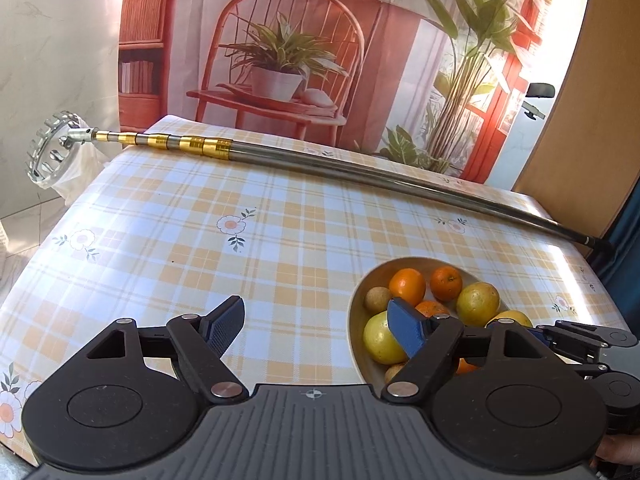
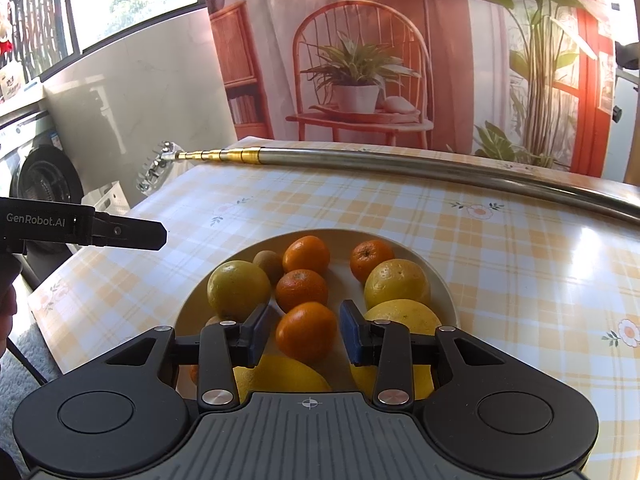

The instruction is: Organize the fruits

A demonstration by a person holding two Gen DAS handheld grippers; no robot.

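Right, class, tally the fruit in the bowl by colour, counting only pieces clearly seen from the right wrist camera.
Orange fruit: 4
Yellow fruit: 4
Small brown fruit: 2
Total: 10, though more may be hidden low in the view.

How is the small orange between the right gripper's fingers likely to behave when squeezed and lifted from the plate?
The small orange looks round, so it may roll if nudged off-centre. Its skin appears glossy and firm: the right hand-held gripper, open around it, should probably close gently to avoid slipping or bruising. Neighbouring fruit crowd the plate, so lifting could jostle the yellow citrus beside it.
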